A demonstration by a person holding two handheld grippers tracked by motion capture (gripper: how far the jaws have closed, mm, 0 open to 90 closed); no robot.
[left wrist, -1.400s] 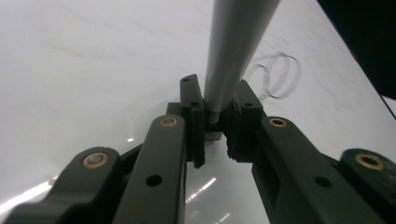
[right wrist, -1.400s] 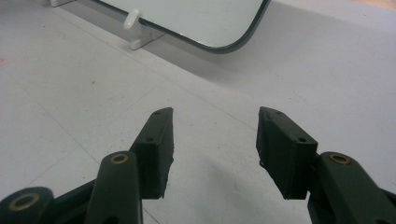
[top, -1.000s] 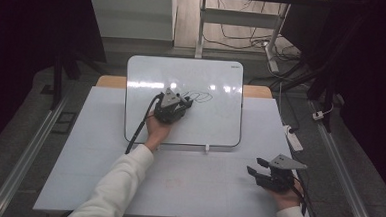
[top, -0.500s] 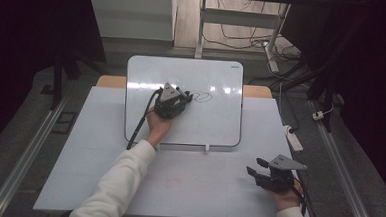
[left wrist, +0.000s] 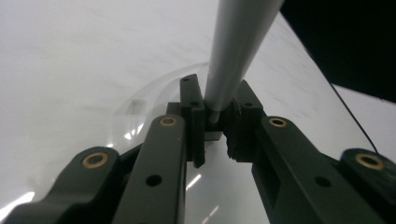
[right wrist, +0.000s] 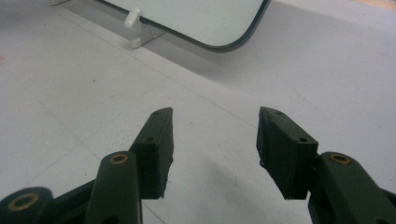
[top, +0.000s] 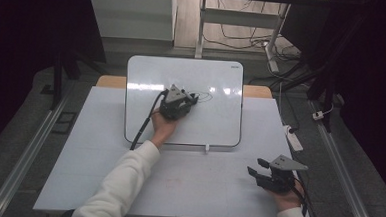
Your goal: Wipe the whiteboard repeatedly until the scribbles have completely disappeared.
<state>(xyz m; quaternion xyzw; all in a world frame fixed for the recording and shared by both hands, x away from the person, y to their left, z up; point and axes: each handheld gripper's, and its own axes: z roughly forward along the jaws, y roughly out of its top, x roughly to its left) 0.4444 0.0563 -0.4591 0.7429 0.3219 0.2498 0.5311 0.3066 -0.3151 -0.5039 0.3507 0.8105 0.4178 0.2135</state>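
On the whiteboard (top: 215,124), left tool (left wrist: 215,122) grips a grey marker (left wrist: 236,51).

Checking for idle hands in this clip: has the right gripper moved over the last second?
No. The right gripper sits at the same spot near the table's near right corner, same offset from the whiteboard's lower right corner, jaws open.

White whiteboard (top: 215,122) with dark rim and rounded corners, lying flat on the table's far half – a thin black looping scribble (top: 201,96) near its upper middle. Small white clip (top: 206,148) at the near edge. Grey marker (left wrist: 236,51) – a smooth, round barrel, tilted over the board surface, clamped at its lower end between black jaws beside the scribble.
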